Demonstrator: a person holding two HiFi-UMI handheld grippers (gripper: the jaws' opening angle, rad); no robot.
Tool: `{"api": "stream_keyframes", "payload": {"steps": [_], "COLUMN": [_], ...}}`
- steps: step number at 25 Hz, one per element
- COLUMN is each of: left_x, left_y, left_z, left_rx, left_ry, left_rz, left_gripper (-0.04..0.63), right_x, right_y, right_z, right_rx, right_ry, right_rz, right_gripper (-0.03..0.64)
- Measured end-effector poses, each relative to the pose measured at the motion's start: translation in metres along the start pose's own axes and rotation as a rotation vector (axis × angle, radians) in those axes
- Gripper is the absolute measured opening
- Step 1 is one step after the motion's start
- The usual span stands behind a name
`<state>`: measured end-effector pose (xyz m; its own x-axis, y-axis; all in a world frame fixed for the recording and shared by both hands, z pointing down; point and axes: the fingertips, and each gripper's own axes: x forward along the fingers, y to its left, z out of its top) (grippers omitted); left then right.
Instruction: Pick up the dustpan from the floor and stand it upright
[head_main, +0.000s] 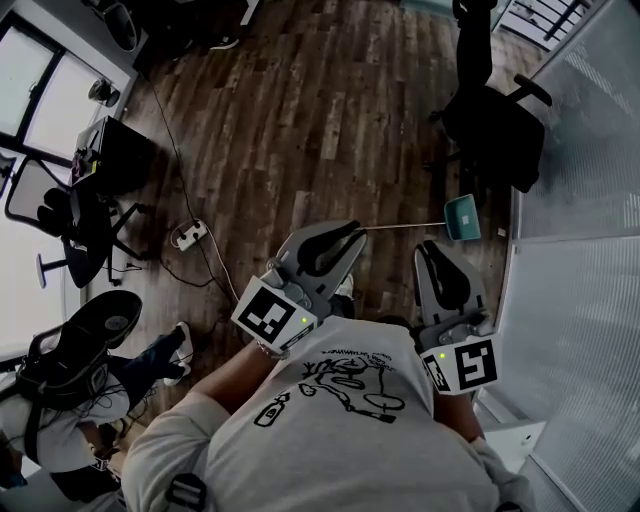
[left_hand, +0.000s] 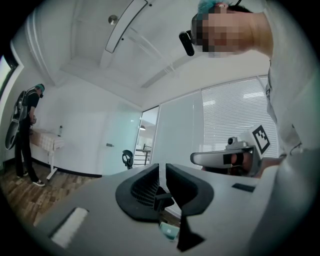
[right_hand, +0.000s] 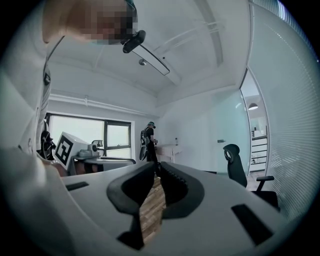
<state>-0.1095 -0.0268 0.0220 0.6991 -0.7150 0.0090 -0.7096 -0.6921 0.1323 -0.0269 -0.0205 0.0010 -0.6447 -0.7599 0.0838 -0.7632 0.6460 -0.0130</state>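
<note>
on the wooden floor (head_main: 300, 120), ahead of the wearer and to the right, lay the dustpan (head_main: 462, 217): a teal pan lying flat, with its long thin handle (head_main: 405, 226) running leftward across the boards. the pan lay near the foot of a translucent partition (head_main: 580, 200) and just in front of a black office chair (head_main: 492, 125).

both grippers were held close to the wearer's chest, above the floor and apart from the dustpan. the left gripper (head_main: 352, 233) pointed forward and slightly right, its marker cube (head_main: 272, 315) nearest the body. in the left gripper view (left_hand: 162, 169) its jaws stood almost together, with only a narrow slit between the tips and nothing held there. the right gripper (head_main: 432, 246) pointed forward beside it. in the right gripper view (right_hand: 156, 169) its jaws met at the tips, empty, and floorboards showed through the gap behind them. each gripper view also caught the other gripper at its side: the right one from the left view (left_hand: 230, 159), the left one from the right view (right_hand: 85, 150).

a white power strip (head_main: 188, 234) with trailing cables lay on the floor to the left. a second person (head_main: 60, 400) wearing a backpack was at the lower left of the head view.
</note>
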Motion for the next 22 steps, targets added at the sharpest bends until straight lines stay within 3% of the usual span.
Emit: {"api": "stream_keyframes", "payload": {"steps": [13, 22], "left_x": [0.067, 0.106], "left_y": [-0.003, -0.013], "left_z": [-0.009, -0.034], "left_rx": [-0.03, -0.04], "left_ry": [0.018, 0.061], "left_rz": [-0.015, -0.024], "left_gripper": [0.037, 0.037], "right_x": [0.002, -0.008], "right_y": [-0.065, -0.106], "right_z": [-0.006, -0.032], "right_rx": [-0.008, 0.015], "right_ry": [0.03, 0.061], "right_rz": [-0.007, -0.029], "right_gripper": [0.034, 0.034]}}
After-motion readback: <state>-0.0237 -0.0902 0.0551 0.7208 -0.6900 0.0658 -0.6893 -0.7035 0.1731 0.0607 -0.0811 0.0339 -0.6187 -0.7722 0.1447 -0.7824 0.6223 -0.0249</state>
